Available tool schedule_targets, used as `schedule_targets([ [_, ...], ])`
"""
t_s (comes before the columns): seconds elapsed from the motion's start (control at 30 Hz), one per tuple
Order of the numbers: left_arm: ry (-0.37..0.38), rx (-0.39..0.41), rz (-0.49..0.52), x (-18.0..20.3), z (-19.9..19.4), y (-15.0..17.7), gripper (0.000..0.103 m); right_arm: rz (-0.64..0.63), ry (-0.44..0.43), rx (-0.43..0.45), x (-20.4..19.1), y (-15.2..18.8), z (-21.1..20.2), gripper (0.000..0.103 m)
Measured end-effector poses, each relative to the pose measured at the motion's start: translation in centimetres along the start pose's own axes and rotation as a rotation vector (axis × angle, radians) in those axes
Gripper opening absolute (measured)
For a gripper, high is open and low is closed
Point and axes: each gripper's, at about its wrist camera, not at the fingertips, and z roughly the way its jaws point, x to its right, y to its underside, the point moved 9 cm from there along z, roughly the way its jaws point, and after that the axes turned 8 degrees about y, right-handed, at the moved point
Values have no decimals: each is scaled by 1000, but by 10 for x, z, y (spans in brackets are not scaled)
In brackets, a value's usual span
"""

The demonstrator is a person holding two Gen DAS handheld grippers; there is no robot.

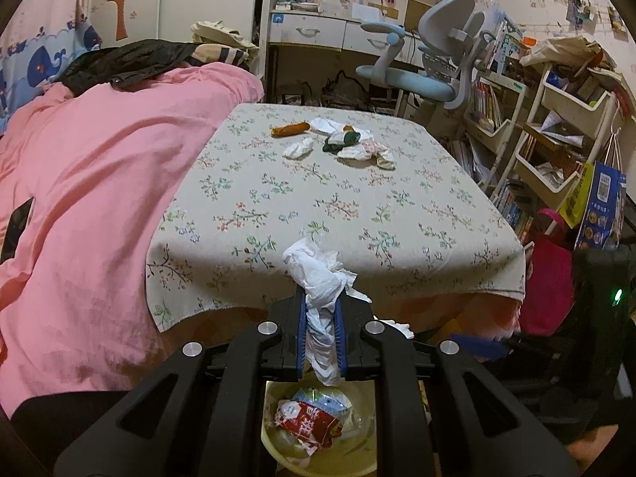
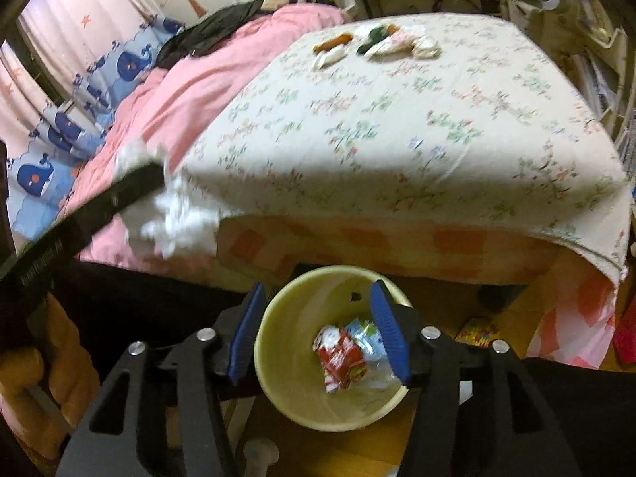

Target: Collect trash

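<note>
Bedroom clutter beyond the fingers
Socks [image 1: 342,143] far ahead on floral bedspread [image 1: 357,206]; pink quilt [image 1: 99,167] left; desk chair [image 1: 433,51] beyond.

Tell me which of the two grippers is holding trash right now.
The left gripper: its fingers clamp crumpled white tissue. The right gripper is open over the bin.

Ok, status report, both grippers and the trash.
Left gripper shut on white tissue. Right gripper open, empty, above yellow bin. Nothing blocking the bin.
</note>
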Motion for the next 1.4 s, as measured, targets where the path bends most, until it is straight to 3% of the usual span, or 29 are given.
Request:
schedule_targets([
  [0.27,0,-90,18,12,9,28,11,75,34,112,19,-18,-18,64],
  [0.73,12,-193,53,25,17,60,12,91,43,153,24,-22,-26,65],
  [0.93,-13,-210,61,25,19,65,38,90,57,178,26,-25,-31,70],
  [1.1,-54,-165,48,19,13,57,63,88,67,188,27,-27,-32,71],
  [1.4,-87,-117,39,13,7,49,76,77,81,198,26,-27,-32,73],
])
